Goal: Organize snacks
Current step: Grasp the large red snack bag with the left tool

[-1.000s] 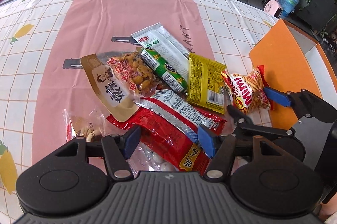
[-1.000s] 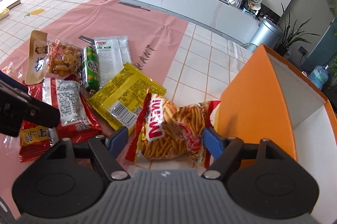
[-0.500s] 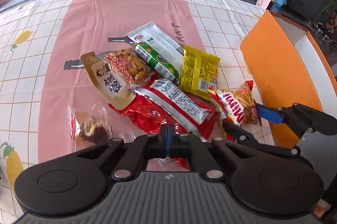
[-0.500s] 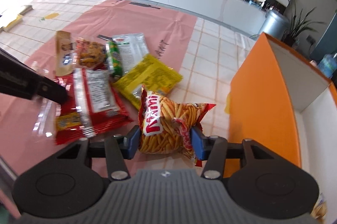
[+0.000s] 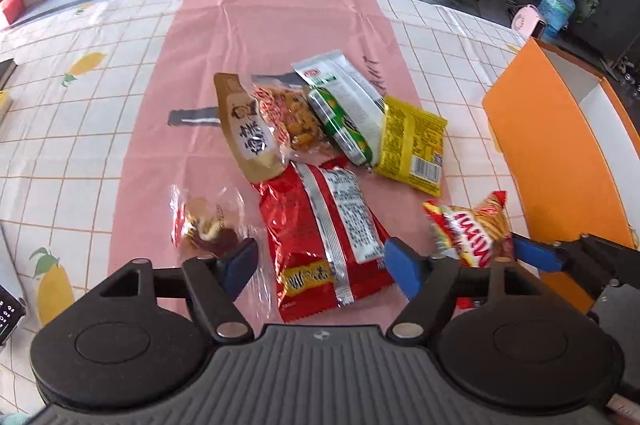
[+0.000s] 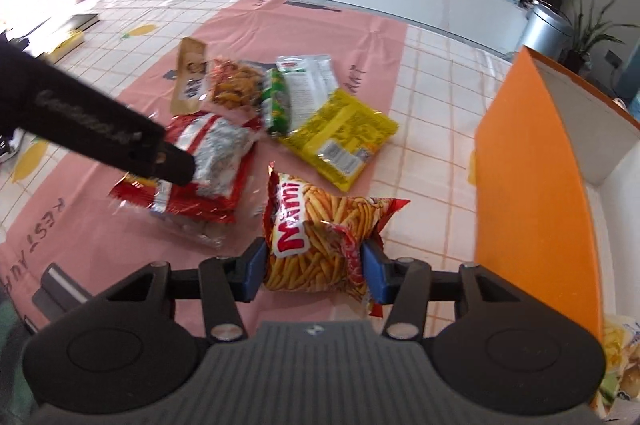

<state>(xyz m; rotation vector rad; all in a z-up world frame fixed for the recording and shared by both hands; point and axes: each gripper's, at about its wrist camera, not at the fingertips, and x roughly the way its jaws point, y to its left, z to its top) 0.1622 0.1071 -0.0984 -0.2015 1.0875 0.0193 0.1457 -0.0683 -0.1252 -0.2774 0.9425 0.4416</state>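
The right tool grips the light, crushable snack bag across its puffed middle beside the orange box, while the left tool has just been opening and stands wide and empty.

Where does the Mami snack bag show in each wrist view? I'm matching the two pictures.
Left wrist view: the Mami snack bag sits lower right, held in the right gripper, near the orange box.
Right wrist view: bottom centre, clamped in that gripper.
Shared landmark: the orange box, right of the bag in both.
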